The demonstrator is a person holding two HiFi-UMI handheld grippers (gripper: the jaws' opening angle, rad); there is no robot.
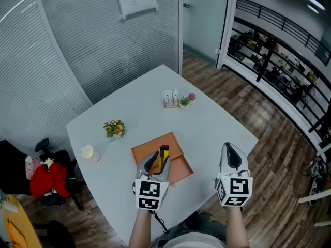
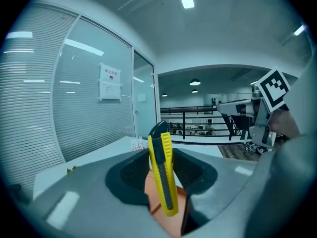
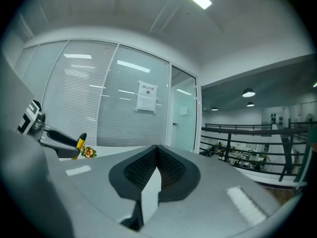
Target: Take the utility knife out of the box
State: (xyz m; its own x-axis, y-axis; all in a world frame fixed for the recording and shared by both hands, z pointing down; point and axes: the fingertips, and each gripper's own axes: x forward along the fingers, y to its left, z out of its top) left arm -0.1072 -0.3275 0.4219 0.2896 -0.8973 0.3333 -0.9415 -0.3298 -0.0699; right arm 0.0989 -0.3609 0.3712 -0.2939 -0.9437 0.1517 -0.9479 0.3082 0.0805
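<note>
orange box [image 1: 155,144] under knife [image 1: 164,156], beside cup [image 1: 90,153]

Glossy plastic utility knife [image 2: 163,175], matt cardboard box [image 1: 151,146]

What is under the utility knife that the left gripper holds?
The orange box, lying on the white table. The left gripper holds the utility knife above it and covers part of the box, so its inside cannot be seen.

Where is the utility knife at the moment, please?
In the head view, the utility knife is left of centre, clamped in the left claw just above the brown box on the table.
</note>
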